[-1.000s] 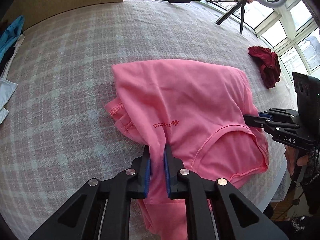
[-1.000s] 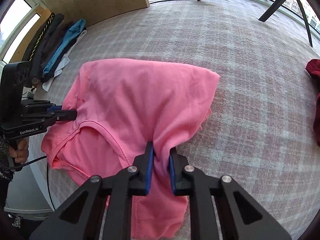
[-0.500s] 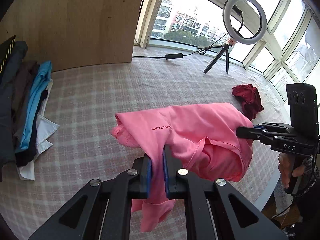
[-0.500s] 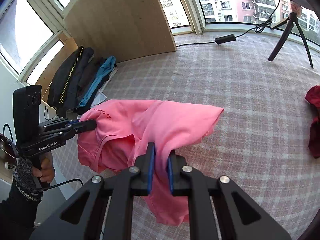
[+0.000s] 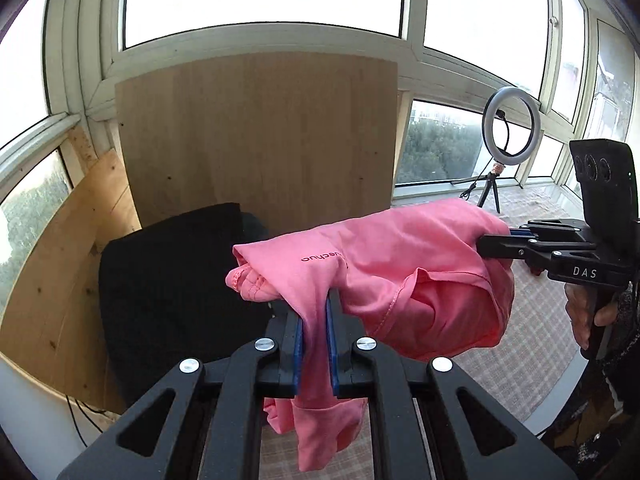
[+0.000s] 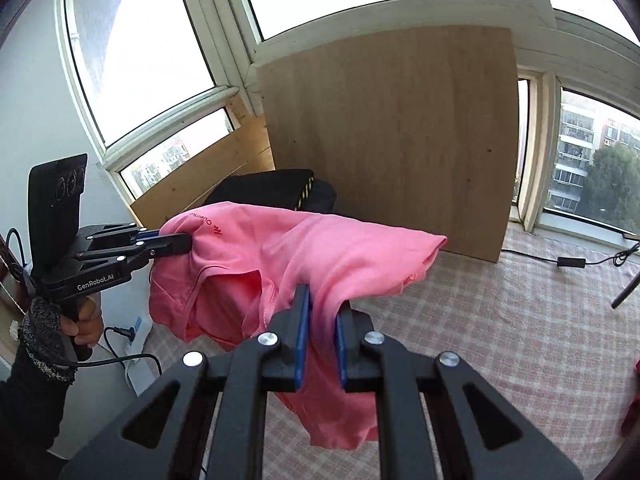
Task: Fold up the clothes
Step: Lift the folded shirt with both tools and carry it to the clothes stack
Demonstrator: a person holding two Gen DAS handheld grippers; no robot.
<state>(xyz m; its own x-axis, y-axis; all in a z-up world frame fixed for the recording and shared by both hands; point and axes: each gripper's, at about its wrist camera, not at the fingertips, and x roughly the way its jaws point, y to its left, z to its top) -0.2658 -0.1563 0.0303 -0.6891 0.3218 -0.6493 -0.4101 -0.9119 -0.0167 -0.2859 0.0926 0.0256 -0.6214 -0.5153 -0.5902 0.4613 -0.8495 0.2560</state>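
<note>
A folded pink T-shirt [image 5: 400,256] hangs in the air between both grippers, well above the checked bed cover [image 5: 520,336]. My left gripper [image 5: 315,312] is shut on one end of it, pink cloth pinched between the blue pads. In the right wrist view the same pink T-shirt [image 6: 320,252] is clamped at its other end by my right gripper [image 6: 322,304], also shut. Each view shows the other gripper from the side: the right gripper [image 5: 490,245] at the shirt's far right, the left gripper [image 6: 180,242] at its left. Loose cloth droops below both grips.
A stack of dark folded clothes [image 5: 176,272] lies at the back left in front of a leaning wooden board [image 5: 256,144]. A ring light on a tripod [image 5: 510,128] stands by the windows. A cable with a black box [image 6: 570,262] lies on the checked cover [image 6: 500,312].
Both grippers have risen with the pink T-shirt, lifting it off the bed cover into the air. The views have tilted up toward the windows and board, and the grips stayed shut.
</note>
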